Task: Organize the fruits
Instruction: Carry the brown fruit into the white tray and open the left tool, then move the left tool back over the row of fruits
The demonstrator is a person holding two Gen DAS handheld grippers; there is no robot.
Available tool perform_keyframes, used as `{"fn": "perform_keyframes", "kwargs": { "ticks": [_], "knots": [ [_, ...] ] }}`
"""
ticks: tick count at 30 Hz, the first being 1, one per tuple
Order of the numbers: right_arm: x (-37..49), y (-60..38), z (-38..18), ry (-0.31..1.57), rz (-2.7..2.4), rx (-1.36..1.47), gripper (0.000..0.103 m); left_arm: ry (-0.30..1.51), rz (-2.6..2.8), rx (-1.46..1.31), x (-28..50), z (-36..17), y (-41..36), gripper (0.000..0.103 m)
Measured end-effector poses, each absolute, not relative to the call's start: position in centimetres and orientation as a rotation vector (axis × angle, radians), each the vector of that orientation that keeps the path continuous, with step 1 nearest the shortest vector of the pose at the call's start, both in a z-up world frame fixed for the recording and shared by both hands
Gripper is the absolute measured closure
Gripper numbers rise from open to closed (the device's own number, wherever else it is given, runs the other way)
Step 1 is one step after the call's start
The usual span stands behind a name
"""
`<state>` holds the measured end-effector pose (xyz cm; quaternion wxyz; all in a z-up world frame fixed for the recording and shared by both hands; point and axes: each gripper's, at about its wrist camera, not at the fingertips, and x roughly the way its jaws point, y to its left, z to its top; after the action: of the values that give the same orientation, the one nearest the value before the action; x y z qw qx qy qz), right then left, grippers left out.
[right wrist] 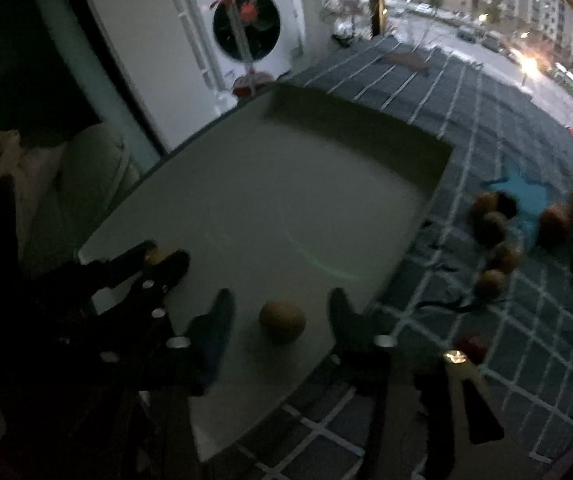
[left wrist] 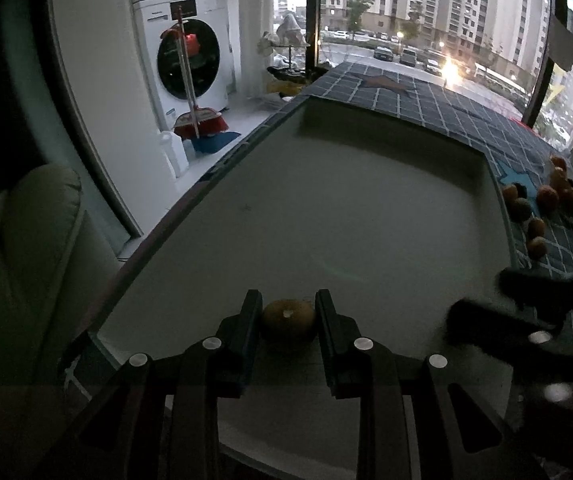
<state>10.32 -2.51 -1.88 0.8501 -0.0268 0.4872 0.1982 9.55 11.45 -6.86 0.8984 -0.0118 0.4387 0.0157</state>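
Nearest in the left wrist view, a small brown fruit is seen between the fingers of the left tongs, resting on the floor of a white tray near its front edge. The fingers stand narrowly set and close against the fruit's sides; whether it is actually pinched cannot be told.

In the right wrist view, the right tongs are spread wide, and a second round fruit lies loose on the tray between the fingers, touched by neither. The left tongs are seen just to the left there, with their own fruit showing at the tips.

Beyond the tray's right rim, a cluster of brown fruits is scattered on the grid-patterned cloth covering the counter, well apart from both tongs; nothing stands between. A small red object lies on the cloth nearer the right tongs.

Farther off, a washing machine, a red broom leaning on it, and a window onto apartment blocks are seen.
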Motion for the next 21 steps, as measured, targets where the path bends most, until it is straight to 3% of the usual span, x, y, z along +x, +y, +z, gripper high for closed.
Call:
{"fn": "perform_keyframes", "kwargs": {
  "ticks": [1, 2, 3, 7, 21],
  "knots": [
    [10.3, -2.9, -1.4, 1.011, 0.425, -0.033, 0.02, 0.91, 0.039, -0.022, 9.5, -6.8, 11.5, 0.043],
    [10.1, -3.4, -0.9, 0.992, 0.418, -0.016, 0.016, 0.904, 0.049, -0.02, 9.4, -6.7, 11.5, 0.008],
    [10.0, -3.8, -0.5, 0.972, 0.406, -0.005, 0.016, 0.877, 0.066, -0.017, 9.0, -6.3, 11.5, 0.002],
    [9.7, -6.2, 0.3, 0.942, 0.342, 0.03, 0.0, 0.781, 0.04, 0.012, 7.8, -4.4, 10.3, 0.002],
    [8.2, -22.2, -3.9, 1.077, -0.04, 0.254, 0.0, 0.752, -0.223, 0.224, 4.4, -2.5, -0.6, 0.002]
  ]
}}
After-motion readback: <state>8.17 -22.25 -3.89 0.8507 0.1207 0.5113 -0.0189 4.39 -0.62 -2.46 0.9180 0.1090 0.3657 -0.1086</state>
